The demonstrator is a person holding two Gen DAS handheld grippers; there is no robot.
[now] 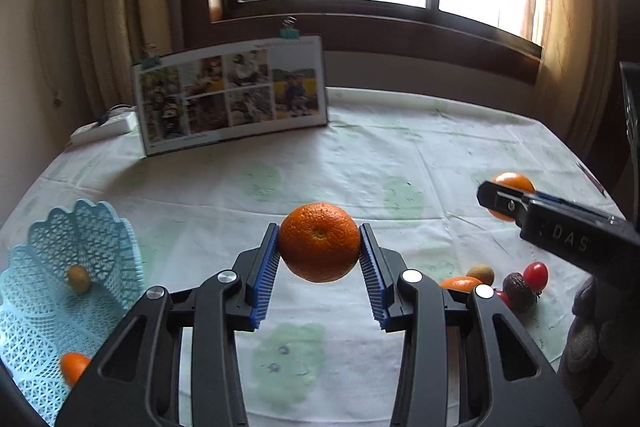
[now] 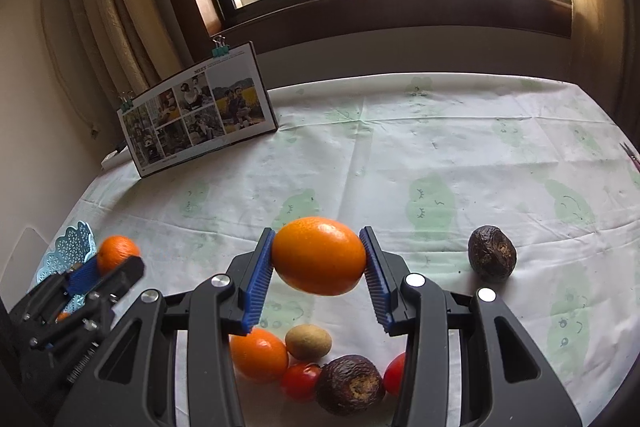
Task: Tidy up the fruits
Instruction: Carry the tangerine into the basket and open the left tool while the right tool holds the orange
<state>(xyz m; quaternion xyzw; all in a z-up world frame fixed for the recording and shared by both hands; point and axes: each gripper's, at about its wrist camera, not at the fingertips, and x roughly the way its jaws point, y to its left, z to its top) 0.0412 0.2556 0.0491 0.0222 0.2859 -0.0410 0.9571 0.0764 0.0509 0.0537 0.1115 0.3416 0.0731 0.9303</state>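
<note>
Left wrist view: I count 2 grippers, each clamped on 1 orange, both lifted off the tablecloth.

1. Left gripper: blue pads pressed on both sides of a rough-skinned orange, held up over the cloth, right of the basket.
2. Right gripper: seen side-on at far right w/ a smooth orange in its fingers, well apart from the basket.
3. Basket: light blue lattice, at left edge. Inside I count 2 items: 1 small yellow-brown fruit and 1 orange-coloured fruit, partly cut off by the gripper frame.
4. Pile on the cloth right of the left gripper: approx. 5 pieces visible, mostly hidden behind the frame.

Right wrist view adds:
- Pile seen clearly under the smooth orange: 1 orange fruit, 1 tan fruit, 2 red tomatoes, 1 dark wrinkled fruit.
- A 2nd dark wrinkled fruit alone on the cloth, right of the pile; not seen in left view.
- Basket contents are not readable here; only a rim section shows behind the left gripper.

Both views: 1 photo board w/ 2 binder clips stands at the rear of the cloth, beyond the basket.
</note>
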